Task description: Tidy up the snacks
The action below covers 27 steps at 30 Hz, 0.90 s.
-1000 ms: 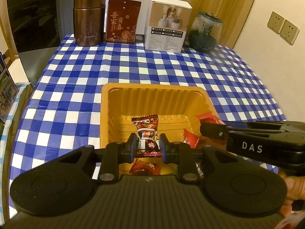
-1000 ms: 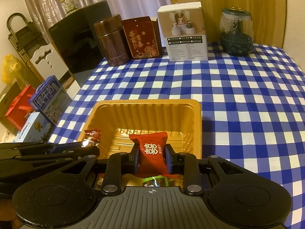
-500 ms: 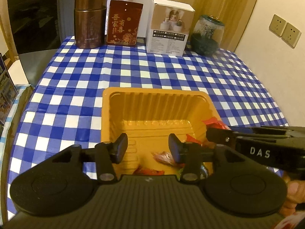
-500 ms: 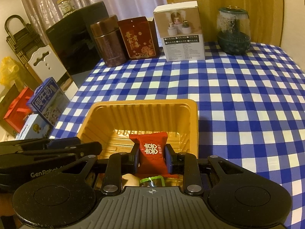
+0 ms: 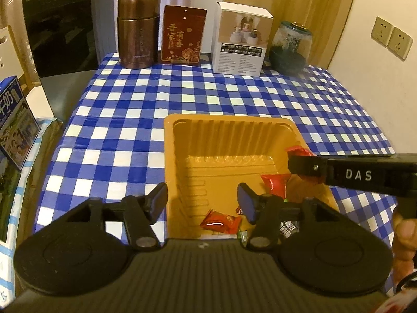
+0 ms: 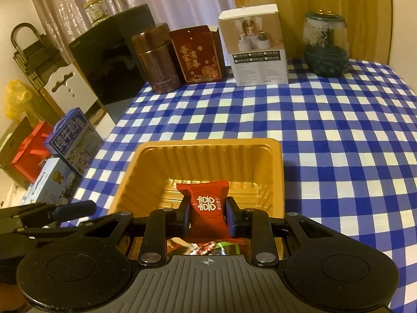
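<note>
My left tongs (image 5: 202, 203) now gape wide: the dark candy they pinched a second ago has dropped into the ribbed orange plastic tray (image 5: 229, 122) on the checked desk (image 5: 234, 94), beside crinkly foil sweets (image 5: 220, 221). My right tongs (image 6: 207, 215) still clamp the glossy red packet (image 6: 206, 208) over the tray, next to go.

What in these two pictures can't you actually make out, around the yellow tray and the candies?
- Left wrist view: the near end of the yellow tray and the sweets there lie behind the left gripper.
- Right wrist view: loose sweets show only as slivers under the right gripper; no count possible.
- Right wrist view: the red candy has its lower part hidden by the jaws.
- Both views: the print on the white box is too small to read.
</note>
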Motion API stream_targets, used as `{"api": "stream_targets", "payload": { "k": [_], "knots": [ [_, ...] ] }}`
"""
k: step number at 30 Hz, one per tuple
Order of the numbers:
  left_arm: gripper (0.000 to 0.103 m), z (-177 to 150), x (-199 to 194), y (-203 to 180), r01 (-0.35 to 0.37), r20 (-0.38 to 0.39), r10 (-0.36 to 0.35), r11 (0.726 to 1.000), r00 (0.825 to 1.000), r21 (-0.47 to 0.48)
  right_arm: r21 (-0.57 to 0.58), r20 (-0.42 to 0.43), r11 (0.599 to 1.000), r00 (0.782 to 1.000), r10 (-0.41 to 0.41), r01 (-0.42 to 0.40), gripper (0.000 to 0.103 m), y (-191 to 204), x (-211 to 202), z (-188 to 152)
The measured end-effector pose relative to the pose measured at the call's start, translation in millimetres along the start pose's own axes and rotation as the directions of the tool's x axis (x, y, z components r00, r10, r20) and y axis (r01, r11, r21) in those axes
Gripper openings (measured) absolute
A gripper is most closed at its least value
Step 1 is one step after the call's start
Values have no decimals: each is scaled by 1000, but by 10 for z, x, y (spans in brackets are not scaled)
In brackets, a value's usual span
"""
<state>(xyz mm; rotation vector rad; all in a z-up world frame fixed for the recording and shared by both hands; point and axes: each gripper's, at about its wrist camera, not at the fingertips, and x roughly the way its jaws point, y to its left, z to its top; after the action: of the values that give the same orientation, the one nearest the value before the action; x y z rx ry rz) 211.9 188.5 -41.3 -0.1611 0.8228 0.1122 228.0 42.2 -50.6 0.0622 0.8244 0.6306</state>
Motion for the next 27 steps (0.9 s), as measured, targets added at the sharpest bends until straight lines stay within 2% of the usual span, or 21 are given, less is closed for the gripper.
{"api": "stream_targets", "payload": {
  "k": [10, 16, 18, 19, 27],
  "knots": [
    [77, -10, -56, 70, -19, -1, 19, 1000, 1000, -8, -7, 10, 1000, 1000, 26, -26, 28, 122, -1, 82],
    [81, -20, -60, 94, -28, -5, 28, 1000, 1000, -11, 37, 13, 997, 998, 63, -63, 29, 82, 52, 121],
    [83, -35, -63, 104, -33, -6, 32, 999, 999, -10, 60, 23, 996, 997, 68, -70, 48, 37, 48, 133],
    [84, -43, -69, 108, -35, -6, 35, 999, 999, -10, 70, 37, 995, 997, 63, -66, 66, 14, 30, 134],
    [91, -113, -173, 79, -42, 22, 43, 999, 999, -23, 131, 56, 991, 998, 8, -16, 68, -213, -152, 58]
  ]
}}
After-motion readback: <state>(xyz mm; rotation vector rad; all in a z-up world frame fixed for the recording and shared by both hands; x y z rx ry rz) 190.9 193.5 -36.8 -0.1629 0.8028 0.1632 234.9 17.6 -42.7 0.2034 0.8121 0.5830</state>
